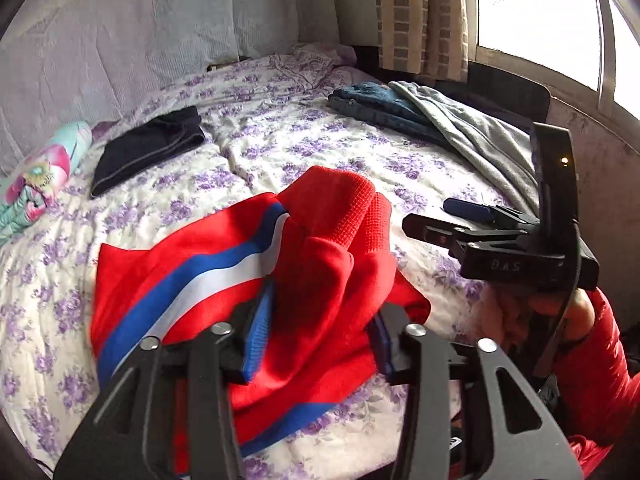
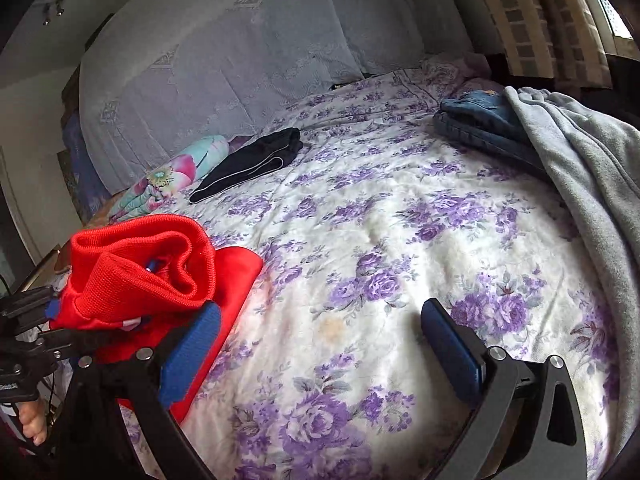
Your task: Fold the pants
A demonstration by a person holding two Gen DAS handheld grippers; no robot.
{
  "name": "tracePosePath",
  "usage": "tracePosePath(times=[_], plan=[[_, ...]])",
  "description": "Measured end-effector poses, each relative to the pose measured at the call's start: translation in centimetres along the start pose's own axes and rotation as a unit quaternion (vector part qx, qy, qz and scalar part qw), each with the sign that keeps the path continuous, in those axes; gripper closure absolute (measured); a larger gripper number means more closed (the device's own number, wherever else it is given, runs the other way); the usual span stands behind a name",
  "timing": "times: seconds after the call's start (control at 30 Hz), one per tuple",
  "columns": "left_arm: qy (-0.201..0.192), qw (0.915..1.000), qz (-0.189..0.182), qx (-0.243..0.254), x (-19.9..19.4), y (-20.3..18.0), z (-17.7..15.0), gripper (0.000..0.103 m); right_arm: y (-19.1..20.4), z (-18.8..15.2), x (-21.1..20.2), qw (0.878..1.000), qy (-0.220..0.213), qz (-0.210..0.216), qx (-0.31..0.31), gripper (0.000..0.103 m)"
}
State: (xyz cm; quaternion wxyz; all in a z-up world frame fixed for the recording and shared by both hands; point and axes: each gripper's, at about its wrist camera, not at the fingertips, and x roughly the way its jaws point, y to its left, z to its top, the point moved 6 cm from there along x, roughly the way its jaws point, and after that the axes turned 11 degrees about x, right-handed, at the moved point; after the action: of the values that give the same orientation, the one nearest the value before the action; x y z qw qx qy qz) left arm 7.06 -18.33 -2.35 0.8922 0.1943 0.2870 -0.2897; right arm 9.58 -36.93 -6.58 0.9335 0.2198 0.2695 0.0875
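My left gripper [image 1: 320,336] stands half open over the red pants [image 1: 224,264]; my right gripper [image 2: 320,348] gapes wide, empty, above clear bedspread [image 2: 380,208].

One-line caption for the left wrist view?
Left gripper open over crumpled red pants on a floral bedspread.

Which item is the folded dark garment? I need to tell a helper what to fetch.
On the floral bedspread, look toward the headboard side, beside the pastel flowered bundle. The flat black folded garment has a thin pale stripe, unlike the blue pile.
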Motion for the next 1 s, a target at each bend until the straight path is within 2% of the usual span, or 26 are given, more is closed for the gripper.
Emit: tracePosePath(times=[0.03, 0.07, 0.13, 0.17, 0.23, 0.3, 0.37, 0.43, 0.5, 0.57, 0.6, 0.67, 0.7, 0.8, 0.83, 0.9, 0.93, 1.0], plan=[[-0.016, 0.9998, -0.012, -0.007, -1.3, 0.4, 0.1, 0.012, 0.0, 0.0, -0.1, 1.000, 0.000, 0.005, 0.004, 0.003], [-0.040, 0.9985, -0.028, -0.023, -3.0, 1.0, 0.3, 0.005, 0.0, 0.0, -0.2, 1.000, -0.001, 0.008, 0.006, 0.003], [-0.074, 0.9931, -0.078, -0.048, -5.5, 1.4, 0.6, 0.005, 0.0, 0.0, -0.3, 1.000, -0.002, 0.010, 0.005, 0.003], [-0.080, 0.9918, -0.085, -0.053, -6.2, 1.7, 0.8, 0.005, 0.1, 0.0, -0.3, 1.000, -0.001, 0.008, 0.004, 0.003], [-0.083, 0.9941, -0.039, -0.058, -6.5, 3.4, 0.8, 0.005, 0.2, 0.0, -0.2, 1.000, 0.000, 0.003, 0.002, 0.003], [-0.060, 0.9952, 0.008, -0.076, -5.0, 5.0, 0.7, 0.005, 0.1, 0.3, -0.4, 1.000, -0.002, -0.015, 0.011, 0.003], [-0.022, 0.9953, 0.010, -0.094, -2.7, 6.0, -0.5, 0.005, 1.1, 1.4, -1.3, 0.999, -0.025, -0.029, 0.020, 0.003], [0.030, 0.9965, 0.009, -0.077, -0.1, 5.3, -2.3, 0.005, 3.8, 2.6, -2.6, 0.999, -0.040, 0.006, -0.005, 0.003], [0.062, 0.9967, 0.038, -0.037, 2.0, 3.7, -4.5, 0.005, 6.9, 3.3, -2.9, 0.998, -0.045, 0.024, -0.046, 0.003], [0.036, 0.9952, 0.091, 0.007, 2.0, 2.3, -5.5, 0.005, 9.3, 3.1, -1.8, 0.995, -0.035, 0.014, -0.095, 0.003], [0.028, 0.9949, 0.096, 0.007, 1.6, 2.2, -5.6, 0.005, 9.8, 2.3, -0.3, 0.992, -0.014, -0.013, -0.124, 0.003], [0.026, 0.9968, 0.074, -0.014, 1.2, 2.9, -5.6, 0.005, 9.3, 0.1, 3.3, 0.982, 0.042, -0.077, -0.169, 0.004], [0.021, 0.9974, 0.063, -0.025, 0.8, 3.4, -5.7, 0.005, 8.5, -0.5, 4.0, 0.982, 0.041, -0.087, -0.163, 0.003], [0.002, 0.9961, 0.068, -0.057, -1.1, 5.6, -6.1, 0.005, 6.7, 0.2, 3.2, 0.992, 0.062, -0.053, -0.094, 0.004], [-0.004, 0.9950, 0.076, -0.065, -1.9, 6.6, -6.2, 0.005, 6.5, 0.7, 2.6, 0.992, 0.050, -0.060, -0.095, 0.004], [-0.010, 0.9914, 0.100, -0.083, -3.0, 9.0, -6.1, 0.005, 6.8, 2.1, 0.4, 0.990, -0.006, -0.091, -0.106, 0.004], [-0.013, 0.9895, 0.111, -0.092, -3.4, 10.0, -5.9, 0.005, 7.5, 2.6, -0.7, 0.990, -0.023, -0.082, -0.113, 0.004], [-0.009, 0.9851, 0.122, -0.121, -3.3, 12.4, -5.5, 0.005, 9.8, 2.5, -2.5, 0.989, -0.035, -0.034, -0.138, 0.004]])
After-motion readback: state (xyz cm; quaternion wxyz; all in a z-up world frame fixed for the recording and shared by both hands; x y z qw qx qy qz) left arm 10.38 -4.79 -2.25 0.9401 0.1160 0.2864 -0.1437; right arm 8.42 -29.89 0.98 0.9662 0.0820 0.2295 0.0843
